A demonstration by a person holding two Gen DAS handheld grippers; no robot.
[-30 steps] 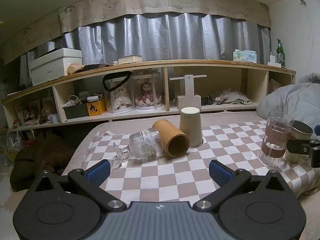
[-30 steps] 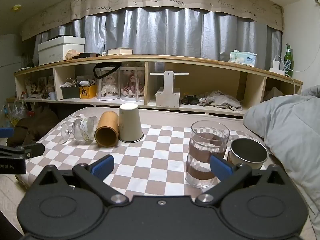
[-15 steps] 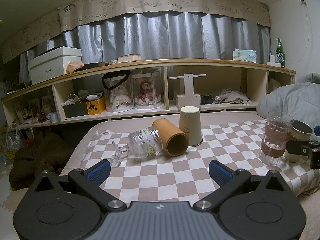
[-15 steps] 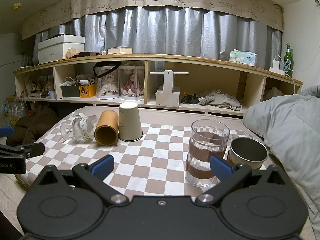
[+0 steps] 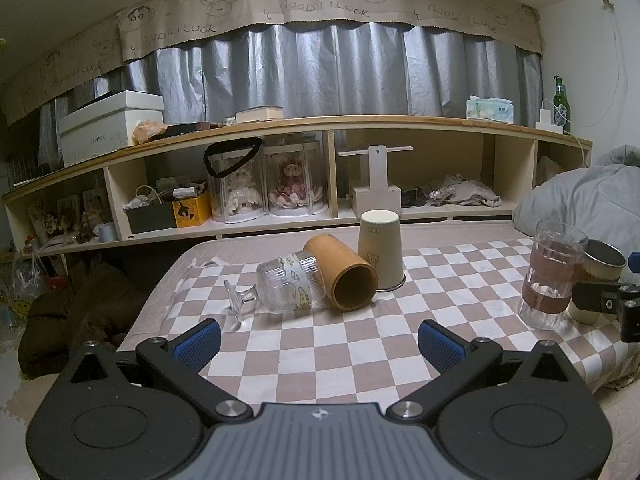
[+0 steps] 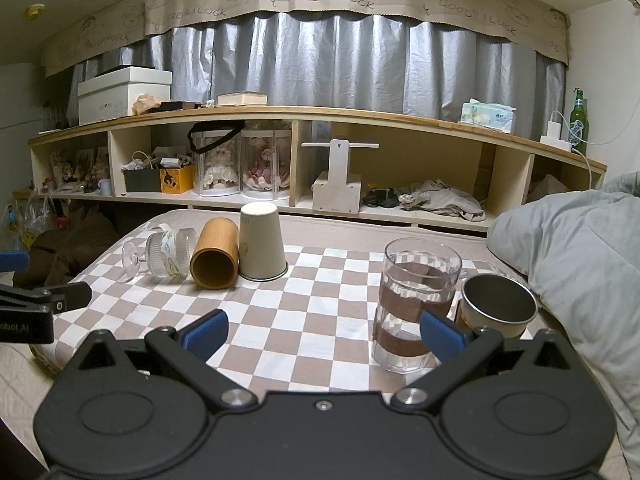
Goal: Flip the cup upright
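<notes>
On the checkered cloth, a clear ribbed stemmed glass cup (image 5: 286, 288) (image 6: 166, 252) lies on its side. A brown bamboo cup (image 5: 342, 276) (image 6: 214, 258) lies on its side against it, mouth toward me. A beige paper cup (image 5: 380, 250) (image 6: 262, 248) stands upside down behind. My left gripper (image 5: 320, 342) is open and empty, short of the fallen cups. My right gripper (image 6: 324, 332) is open and empty, with its right fingertip (image 6: 442, 336) in front of an upright clear glass (image 6: 416, 304) (image 5: 550, 276).
A metal mug (image 6: 498, 310) (image 5: 598, 276) stands upright right of the clear glass. A grey duvet (image 6: 580, 264) lies at the right. A long wooden shelf (image 5: 320, 128) with boxes and dolls runs behind the table. The table's left edge drops to the floor.
Both grippers have barely shifted; the view of the table is nearly the same. Nothing was taken hold of.
</notes>
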